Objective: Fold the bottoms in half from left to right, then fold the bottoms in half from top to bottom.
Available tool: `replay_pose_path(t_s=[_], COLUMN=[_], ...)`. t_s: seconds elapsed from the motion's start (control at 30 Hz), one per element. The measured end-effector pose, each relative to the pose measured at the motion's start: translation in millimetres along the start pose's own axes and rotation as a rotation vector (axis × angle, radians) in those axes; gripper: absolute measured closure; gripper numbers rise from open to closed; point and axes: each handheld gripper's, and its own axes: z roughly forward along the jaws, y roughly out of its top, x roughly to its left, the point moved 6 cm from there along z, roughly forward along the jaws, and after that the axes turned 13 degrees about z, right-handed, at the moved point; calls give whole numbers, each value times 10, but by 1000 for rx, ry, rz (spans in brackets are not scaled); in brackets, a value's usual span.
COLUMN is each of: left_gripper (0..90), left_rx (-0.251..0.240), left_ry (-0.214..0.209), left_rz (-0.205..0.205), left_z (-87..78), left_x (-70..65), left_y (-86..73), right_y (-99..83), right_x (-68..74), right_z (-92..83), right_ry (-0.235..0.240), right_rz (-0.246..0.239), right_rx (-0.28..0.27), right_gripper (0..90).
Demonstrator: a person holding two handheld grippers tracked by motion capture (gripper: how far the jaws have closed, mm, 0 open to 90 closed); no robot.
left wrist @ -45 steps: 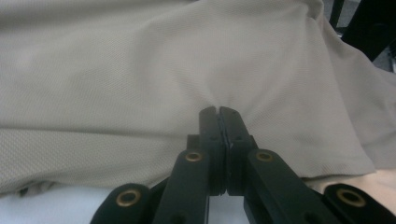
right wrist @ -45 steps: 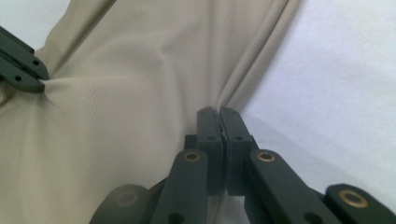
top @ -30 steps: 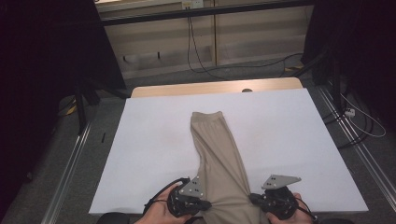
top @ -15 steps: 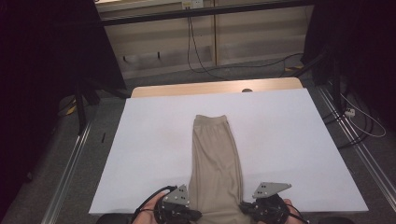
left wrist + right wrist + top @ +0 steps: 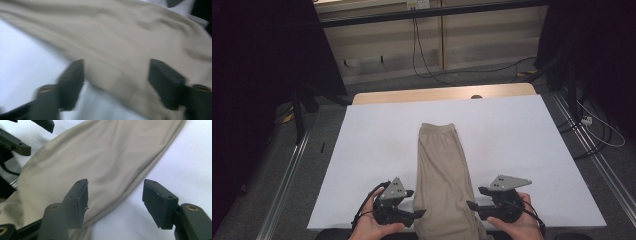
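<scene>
A long beige garment [image 5: 442, 170] lies folded lengthwise down the middle of the white table cover [image 5: 522, 145], its near end hanging over the front edge. My left gripper [image 5: 416, 202] sits at the garment's left side near the front edge. Its jaws have just been opening, and in the left gripper view [image 5: 117, 75] the beige fabric [image 5: 125, 37] lies under the gap, loose. My right gripper [image 5: 475, 197] faces the garment's right edge. Its jaws have also just been opening, and in the right gripper view [image 5: 116, 195] the garment's edge [image 5: 105, 165] lies between the pads, ungripped.
A bare wooden strip [image 5: 437, 94] of the table shows beyond the cover. Cables [image 5: 422, 55] run across the floor behind it, and metal rails [image 5: 287, 175] flank the table. The left gripper's jaws [image 5: 45, 123] show at the top left of the right gripper view.
Both grippers were shut on the garment's near end; now both have opened and let it go. The hands have drawn slightly apart, and the garment lies straighter.
</scene>
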Motion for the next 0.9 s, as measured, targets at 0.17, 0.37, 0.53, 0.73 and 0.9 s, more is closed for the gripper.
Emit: replay_pose_path(t_s=[0.17, 0.37, 0.53, 0.73, 0.9], left_gripper=[164, 120, 151, 189, 230], left_rx=[-41, -104, -113, -98, -97], left_ry=[68, 162, 215, 290, 334], left_rz=[-47, -101, -88, -103, -149], left_z=[7, 32, 144, 384, 566], left_x=[265, 678, 1068, 1552, 1922], left_y=[51, 188, 347, 451, 471], right_y=[175, 466, 756, 1115, 1308], right_x=[-108, -267, -419, -592, -761], right_z=[75, 214, 353, 558, 823], right_ry=[-17, -24, -41, -52, -78], right_rz=[-5, -5, -11, -3, 31], right_rx=[-20, -31, -43, -88, -87], right_gripper=[335, 301, 326, 334, 354])
